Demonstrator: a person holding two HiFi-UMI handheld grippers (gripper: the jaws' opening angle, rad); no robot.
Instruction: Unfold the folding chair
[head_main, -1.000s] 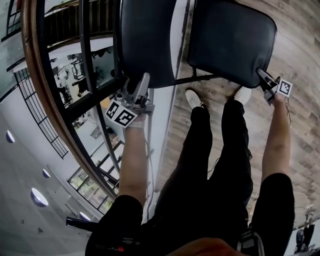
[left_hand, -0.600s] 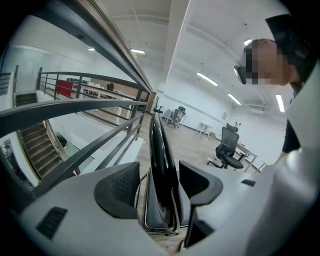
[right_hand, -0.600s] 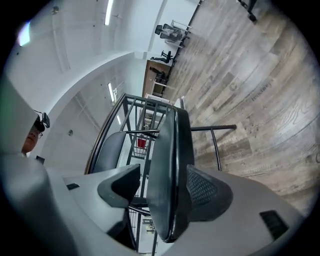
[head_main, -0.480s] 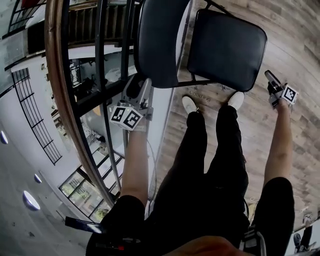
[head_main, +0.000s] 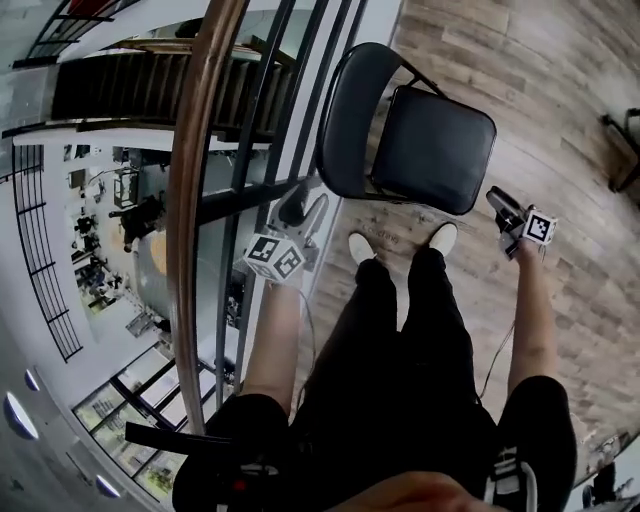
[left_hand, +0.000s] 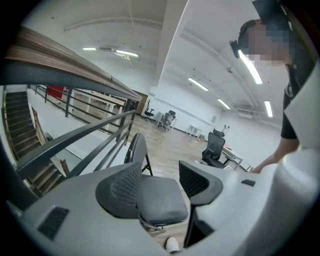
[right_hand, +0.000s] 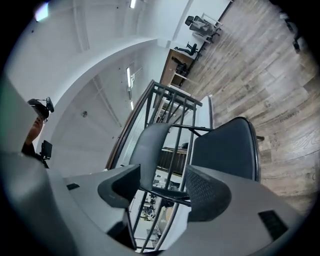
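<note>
The black folding chair stands unfolded on the wood floor, its seat (head_main: 433, 148) level and its backrest (head_main: 350, 118) upright by the railing. My left gripper (head_main: 306, 210) hangs open just in front of the backrest's lower edge, clear of it. My right gripper (head_main: 500, 203) is open to the right of the seat's front corner, apart from it. Both pairs of jaws have just been opening, and nothing is between them. The left gripper view has the seat (left_hand: 160, 200) beyond my open left gripper (left_hand: 157, 182). The right gripper view shows the backrest (right_hand: 152, 150) and seat (right_hand: 225, 150) past my right gripper (right_hand: 162, 192).
A railing with a wooden handrail (head_main: 200, 200) and dark bars runs along the left, with a drop to a lower floor behind it. The person's legs and white shoes (head_main: 362, 247) stand right in front of the chair. Office chairs (left_hand: 215, 147) and desks stand far off.
Both grippers have come away from the chair: the left from the backrest's lower edge, the right from the seat's front corner. Both rose, and the chair now lies farther off in the head view.
</note>
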